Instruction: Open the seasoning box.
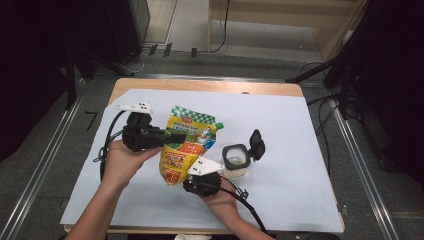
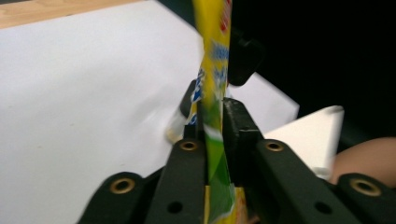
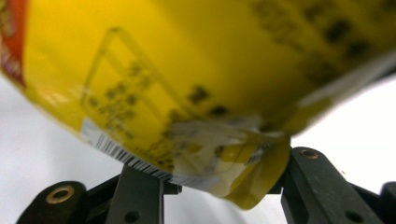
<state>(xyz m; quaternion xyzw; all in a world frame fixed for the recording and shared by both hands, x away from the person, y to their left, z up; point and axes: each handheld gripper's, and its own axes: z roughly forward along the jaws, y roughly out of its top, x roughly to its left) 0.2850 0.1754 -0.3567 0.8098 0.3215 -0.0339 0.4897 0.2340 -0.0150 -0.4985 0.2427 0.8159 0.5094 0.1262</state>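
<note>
1. White paper (image 1: 280, 150) covers the wooden counter (image 1: 210, 86), with dark floor and cables around it.
2. Judging by the layout, the step in hand is tipping the yellow pouch (image 1: 187, 145) toward the open jar (image 1: 235, 159), which stands just beyond the right claw (image 1: 192, 181).
3. Left claw (image 1: 175, 137) is clenched on the pouch's upper side edge; in its own view the thin film runs straight up between the pads (image 2: 236, 126).
4. Right claw sits under the pouch's bottom corner (image 3: 252, 186), jaws parted on either side; I cannot tell whether they press it.
5. Next move likely calls for steadying the bottom and swinging the green spout (image 1: 218, 126) over the jar mouth.
</note>
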